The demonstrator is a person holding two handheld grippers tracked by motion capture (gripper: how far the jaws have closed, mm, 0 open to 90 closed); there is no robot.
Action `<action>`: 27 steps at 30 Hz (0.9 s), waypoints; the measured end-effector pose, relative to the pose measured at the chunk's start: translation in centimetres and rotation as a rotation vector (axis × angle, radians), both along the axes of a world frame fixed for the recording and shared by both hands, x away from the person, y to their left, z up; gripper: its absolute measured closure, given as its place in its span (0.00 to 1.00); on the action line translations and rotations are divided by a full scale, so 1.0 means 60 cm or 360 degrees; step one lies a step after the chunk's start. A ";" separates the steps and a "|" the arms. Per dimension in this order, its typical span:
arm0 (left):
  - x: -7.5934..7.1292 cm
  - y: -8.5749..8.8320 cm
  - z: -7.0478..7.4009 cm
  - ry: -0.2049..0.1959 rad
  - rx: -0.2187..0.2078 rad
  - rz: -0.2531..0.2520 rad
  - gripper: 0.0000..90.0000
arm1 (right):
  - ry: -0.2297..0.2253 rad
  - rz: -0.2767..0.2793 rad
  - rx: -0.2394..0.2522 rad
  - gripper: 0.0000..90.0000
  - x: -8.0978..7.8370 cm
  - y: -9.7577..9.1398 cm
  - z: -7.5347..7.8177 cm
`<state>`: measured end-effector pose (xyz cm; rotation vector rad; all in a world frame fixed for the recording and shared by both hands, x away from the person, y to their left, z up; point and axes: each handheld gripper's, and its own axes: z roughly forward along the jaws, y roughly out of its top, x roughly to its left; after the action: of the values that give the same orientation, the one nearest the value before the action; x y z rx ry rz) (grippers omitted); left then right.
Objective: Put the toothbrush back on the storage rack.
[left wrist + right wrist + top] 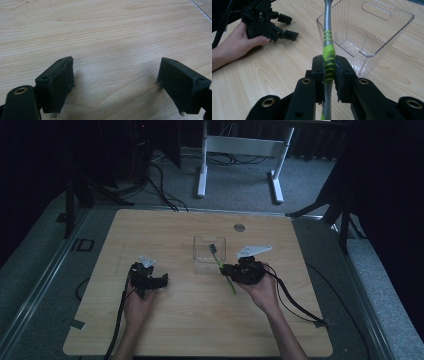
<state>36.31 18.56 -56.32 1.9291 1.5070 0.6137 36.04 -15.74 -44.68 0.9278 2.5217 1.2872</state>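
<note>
A toothbrush (pixel 218 261) with a green and grey handle is clamped between the pads of my right gripper (pixel 226 269), which is shut on it. In the right gripper view the toothbrush (pixel 328 45) runs up from the right gripper (pixel 329 63) past the near wall of a clear plastic bin (pixel 372 32). From above, its bristle head lies over the bin (pixel 209 238) at mid-table. My left gripper (pixel 162 280) rests on the wood to the left, jaws wide apart. Its own view shows the left gripper (pixel 117 62) open over bare tabletop with nothing between the pads.
The wooden table (pixel 175 330) has a round grommet (pixel 239 227) near its far edge. A corner of the bin (pixel 202 7) shows at the top right of the left gripper view. Cables trail from both grippers toward the near edge. A white desk frame (pixel 240 150) stands beyond the table.
</note>
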 end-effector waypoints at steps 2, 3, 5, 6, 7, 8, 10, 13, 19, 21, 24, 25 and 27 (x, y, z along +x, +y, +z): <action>0.000 0.000 0.000 0.0000 0.0000 0.0000 0.16 | -0.0003 -0.0006 0.0021 0.88 0.001 0.000 0.001; 0.000 0.000 0.000 0.0000 0.0000 0.0000 0.16 | -0.0001 -0.0010 0.0032 0.88 0.002 0.000 0.001; 0.000 0.000 0.000 0.0000 0.0000 0.0000 0.16 | -0.0004 -0.0019 0.0051 0.88 0.003 -0.001 0.001; 0.000 0.000 0.000 0.0000 0.0000 0.0000 0.16 | -0.0007 -0.0021 0.0058 0.88 0.004 -0.001 0.001; 0.000 0.000 0.000 -0.0002 0.0000 0.0000 0.16 | -0.0010 -0.0025 0.0066 0.88 0.004 -0.001 0.002; 0.000 0.000 0.000 -0.0002 0.0000 0.0001 0.16 | -0.0015 -0.0026 0.0070 0.88 0.004 -0.001 0.002; 0.000 0.000 0.000 -0.0002 0.0000 0.0001 0.16 | -0.0019 -0.0030 0.0077 0.88 0.004 -0.001 0.002; 0.000 0.000 0.000 -0.0003 -0.0002 0.0001 0.16 | -0.0029 -0.0039 0.0107 0.88 0.004 -0.001 0.003; 0.000 0.000 0.000 -0.0002 0.0000 0.0000 0.16 | -0.0025 -0.0052 0.0173 0.88 0.007 -0.002 0.005; 0.000 0.000 0.000 -0.0002 -0.0001 0.0001 0.16 | -0.0031 -0.0057 0.0187 0.88 0.007 -0.002 0.006; 0.000 0.000 0.000 -0.0002 0.0000 0.0000 0.16 | -0.0037 -0.0068 0.0211 0.88 0.008 -0.003 0.007; 0.000 0.000 0.000 -0.0002 0.0000 0.0000 0.16 | -0.0037 -0.0068 0.0211 0.88 0.008 -0.003 0.007; 0.000 0.000 0.000 -0.0002 0.0000 -0.0001 0.16 | -0.0045 -0.0073 0.0230 0.88 0.009 -0.003 0.007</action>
<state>36.32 18.57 -56.33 1.9288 1.5056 0.6148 36.60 -15.94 -44.24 0.9827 2.3979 1.4735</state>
